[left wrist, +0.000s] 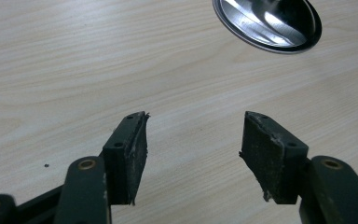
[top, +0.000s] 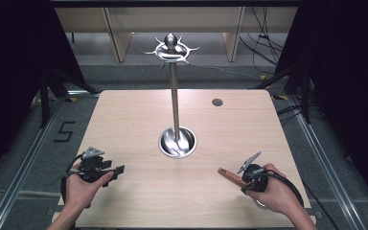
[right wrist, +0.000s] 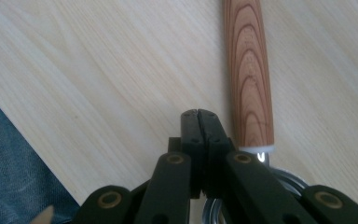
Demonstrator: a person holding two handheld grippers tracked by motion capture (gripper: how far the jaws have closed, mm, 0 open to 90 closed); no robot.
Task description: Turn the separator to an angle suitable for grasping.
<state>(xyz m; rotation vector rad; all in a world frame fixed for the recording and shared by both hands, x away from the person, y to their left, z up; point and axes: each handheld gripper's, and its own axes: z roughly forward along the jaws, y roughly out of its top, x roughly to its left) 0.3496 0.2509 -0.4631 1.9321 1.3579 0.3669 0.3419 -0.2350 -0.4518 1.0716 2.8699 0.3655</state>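
Note:
A steel stand (top: 175, 100) rises from a round shiny base (top: 177, 143) at the table's middle and carries a ring of hooks (top: 171, 48) at its top. A utensil with a wooden handle (top: 230, 176) lies near the front right. My right gripper (top: 244, 181) rests beside it, shut with nothing between its jaws. In the right gripper view the wooden handle (right wrist: 249, 79) runs forward just right of the right gripper (right wrist: 198, 112), and its metal end (right wrist: 279, 179) sits under the jaws. At the front left my left gripper (top: 118, 170) is open over bare wood. The left gripper (left wrist: 193, 123) points toward the base (left wrist: 268, 21).
The pale wooden table (top: 124, 120) has a small dark round hole (top: 217, 102) at the back right. Its front edge (right wrist: 32, 135) lies close to my right gripper, with blue cloth below it. Wooden shelving and cables stand behind the table.

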